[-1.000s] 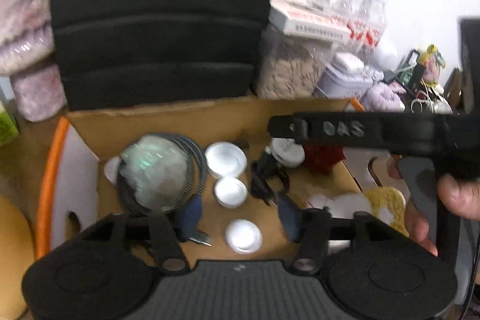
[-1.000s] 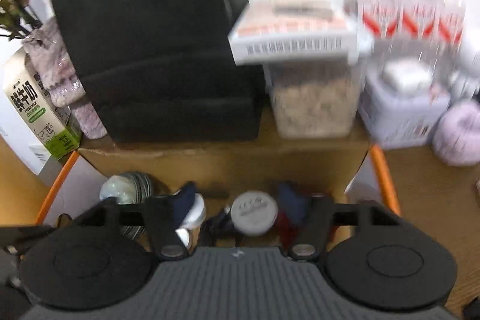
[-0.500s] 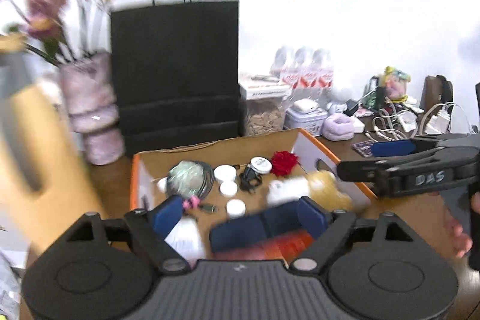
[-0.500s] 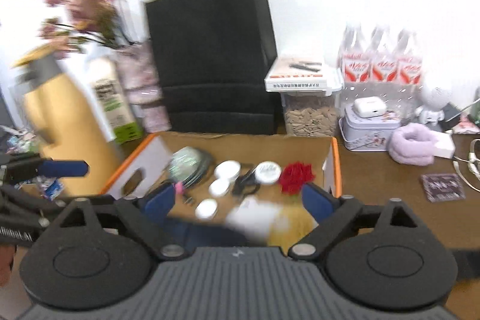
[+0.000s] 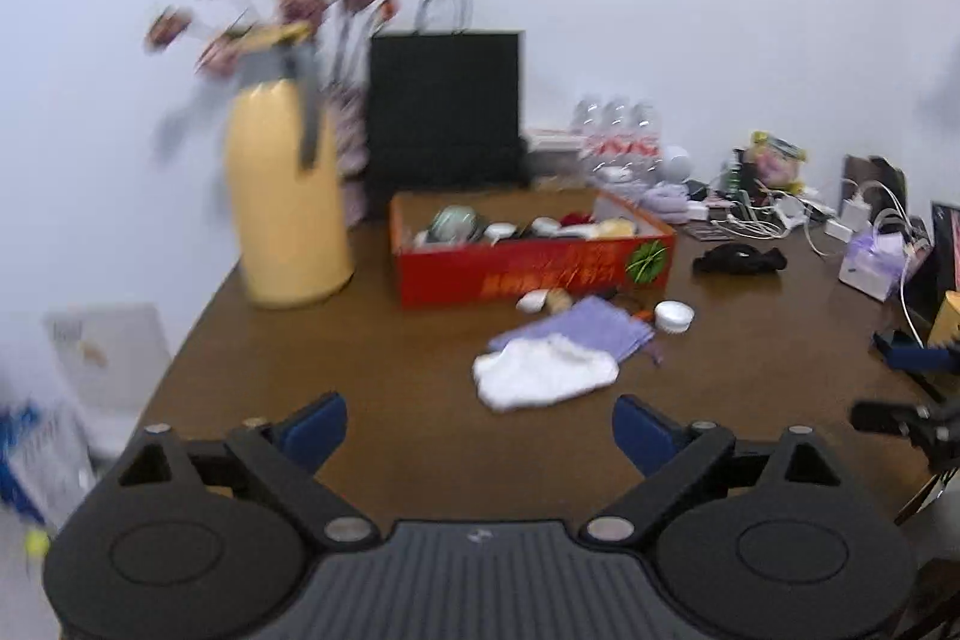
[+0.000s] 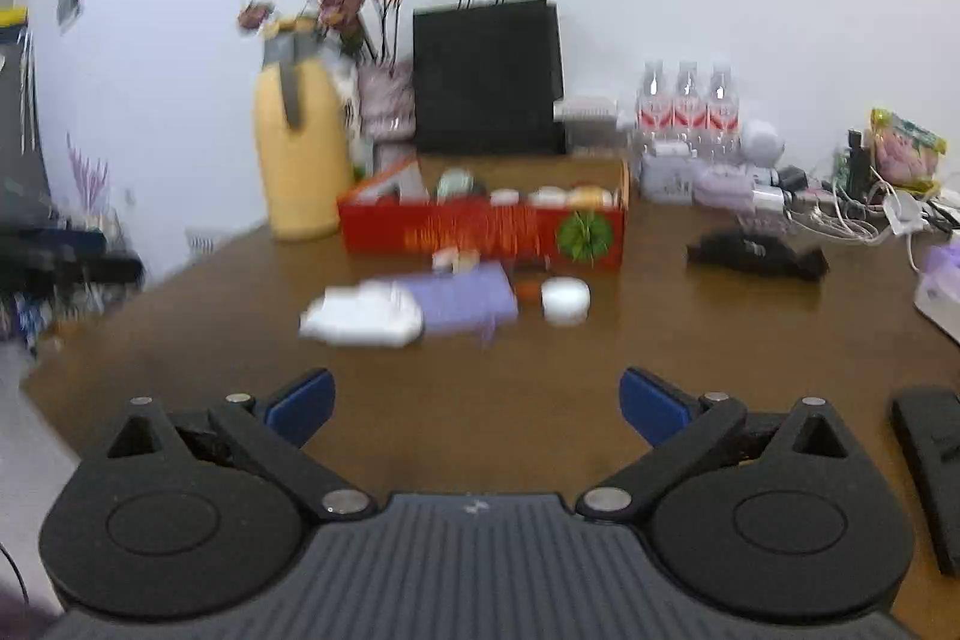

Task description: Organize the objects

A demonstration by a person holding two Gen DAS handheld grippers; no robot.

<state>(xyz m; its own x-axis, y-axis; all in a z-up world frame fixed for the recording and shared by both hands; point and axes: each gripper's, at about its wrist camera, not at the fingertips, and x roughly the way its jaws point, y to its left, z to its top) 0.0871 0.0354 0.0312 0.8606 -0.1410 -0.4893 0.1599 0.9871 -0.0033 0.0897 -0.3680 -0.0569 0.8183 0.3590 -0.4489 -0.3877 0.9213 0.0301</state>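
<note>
A red cardboard box [image 5: 528, 268] [image 6: 480, 232] sits on the brown table [image 5: 390, 400] and holds round tins, a cable coil, a red thing and a yellow thing. In front of it lie a white cloth [image 5: 543, 370] [image 6: 360, 319], a purple pouch [image 5: 582, 331] [image 6: 468, 301], a white round jar [image 5: 673, 316] [image 6: 565, 300] and small bits. My left gripper [image 5: 480, 430] is open and empty, well back from the box. My right gripper [image 6: 477, 403] is open and empty too; it also shows at the right edge of the left wrist view [image 5: 912, 382].
A yellow thermos jug [image 5: 282, 202] [image 6: 300, 154], flowers in a vase and a black paper bag [image 5: 444, 112] [image 6: 489, 76] stand behind the box. Water bottles [image 6: 687, 106], cables and chargers [image 5: 780, 214] and a black cloth [image 5: 738, 259] [image 6: 756, 250] lie to the right.
Both grippers have pulled back from over the box to the table's near side and opened wider. The whole table has come into view.
</note>
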